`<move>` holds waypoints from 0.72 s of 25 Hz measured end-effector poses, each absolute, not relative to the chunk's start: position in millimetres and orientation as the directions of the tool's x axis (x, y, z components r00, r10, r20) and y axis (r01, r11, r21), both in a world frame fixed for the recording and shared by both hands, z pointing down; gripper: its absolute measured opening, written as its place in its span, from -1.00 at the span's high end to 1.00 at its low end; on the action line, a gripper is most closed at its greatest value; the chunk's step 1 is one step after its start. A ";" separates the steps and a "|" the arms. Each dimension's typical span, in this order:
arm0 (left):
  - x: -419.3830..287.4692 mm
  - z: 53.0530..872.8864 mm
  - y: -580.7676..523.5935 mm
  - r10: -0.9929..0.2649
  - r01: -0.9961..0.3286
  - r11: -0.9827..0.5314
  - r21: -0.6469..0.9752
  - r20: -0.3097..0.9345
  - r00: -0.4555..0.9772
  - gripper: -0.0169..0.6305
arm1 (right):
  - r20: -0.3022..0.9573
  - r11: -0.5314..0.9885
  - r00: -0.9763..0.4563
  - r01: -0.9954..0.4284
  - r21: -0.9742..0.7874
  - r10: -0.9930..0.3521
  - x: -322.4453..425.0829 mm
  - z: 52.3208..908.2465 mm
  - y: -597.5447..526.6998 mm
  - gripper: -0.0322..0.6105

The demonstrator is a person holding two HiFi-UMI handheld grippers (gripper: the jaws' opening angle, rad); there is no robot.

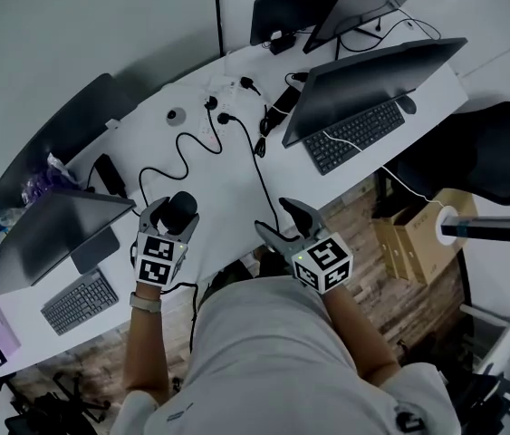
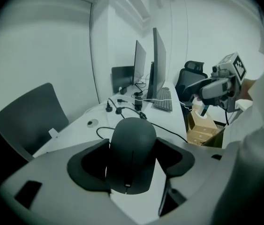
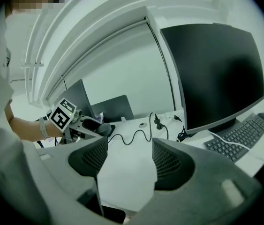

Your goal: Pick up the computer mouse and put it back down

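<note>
fingers (image 2: 88,167) of left gripper (image 2: 132,159) pinch the mouse (image 2: 132,137), right gripper (image 3: 126,165) agape.

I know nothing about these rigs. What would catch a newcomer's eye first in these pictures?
First, the black computer mouse clamped between the jaws of the left tool, at the near edge of the white desk. Beside it the right tool stands open and empty, and a big dark monitor with its keyboard sits at the desk's far right.

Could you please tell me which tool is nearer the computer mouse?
Left. The left tool is shut on the computer mouse; the right tool is open and empty, off to its right.
</note>
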State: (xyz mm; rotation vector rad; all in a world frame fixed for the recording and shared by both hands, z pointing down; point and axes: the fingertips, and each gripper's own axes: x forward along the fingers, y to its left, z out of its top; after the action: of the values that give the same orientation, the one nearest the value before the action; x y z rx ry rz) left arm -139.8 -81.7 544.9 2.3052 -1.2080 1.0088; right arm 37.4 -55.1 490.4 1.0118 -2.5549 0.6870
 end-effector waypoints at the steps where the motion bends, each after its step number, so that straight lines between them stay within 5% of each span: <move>1: -136.9 536.4 -80.6 -0.584 -0.816 -0.577 -0.025 0.711 0.391 0.01 | 0.438 0.641 -0.705 -0.701 -0.313 -0.558 36.3 486.7 -54.0 -0.01; 18: -111.8 432.7 -60.8 -0.741 -0.840 -0.543 0.000 0.471 0.479 0.01 | 0.322 0.692 -0.728 -0.681 -0.240 -0.605 29.9 424.0 -39.0 -0.01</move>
State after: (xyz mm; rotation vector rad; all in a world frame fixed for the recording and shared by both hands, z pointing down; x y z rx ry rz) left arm -111.8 -60.8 432.7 2.4957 -1.3580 0.6246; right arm 29.9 -39.0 424.0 1.0343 -2.6848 0.5101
